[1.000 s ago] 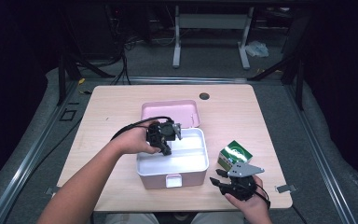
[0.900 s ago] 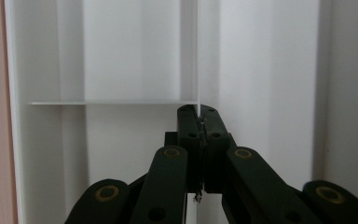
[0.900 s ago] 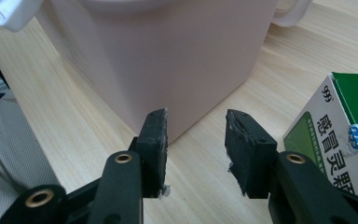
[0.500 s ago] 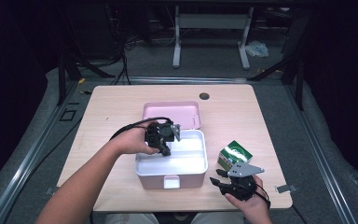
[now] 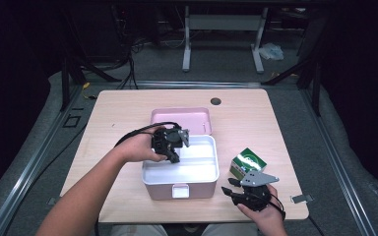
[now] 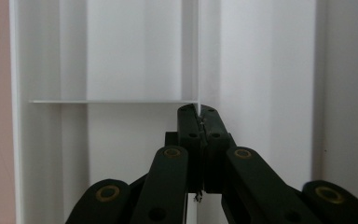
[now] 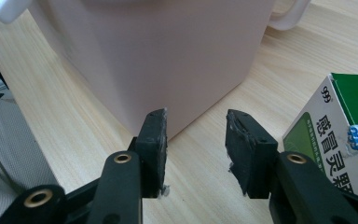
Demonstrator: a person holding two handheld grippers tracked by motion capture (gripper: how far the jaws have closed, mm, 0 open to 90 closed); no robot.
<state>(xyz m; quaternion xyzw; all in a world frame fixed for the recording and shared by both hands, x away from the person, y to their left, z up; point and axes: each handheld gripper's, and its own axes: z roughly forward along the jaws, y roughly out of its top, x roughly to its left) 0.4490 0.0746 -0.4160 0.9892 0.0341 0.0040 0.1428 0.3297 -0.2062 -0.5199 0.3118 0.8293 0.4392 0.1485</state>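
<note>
On a pale wooden bench (image 5: 128,118) in a dark room, left tongs (image 6: 199,112) pinch a white divider (image 6: 198,56) inside the pink box (image 5: 197,187); right tongs (image 7: 196,135) rest released.

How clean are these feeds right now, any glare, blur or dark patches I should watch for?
High view: table evenly lit, surroundings fall to near black. Left gripper view: the white plastic divider pinched by the left hand-held gripper sits in bright, flat, slightly washed-out light. Right gripper view: the pink plastic box wall is soft, while the right hand-held gripper and green medicine carton look sharper.
</note>
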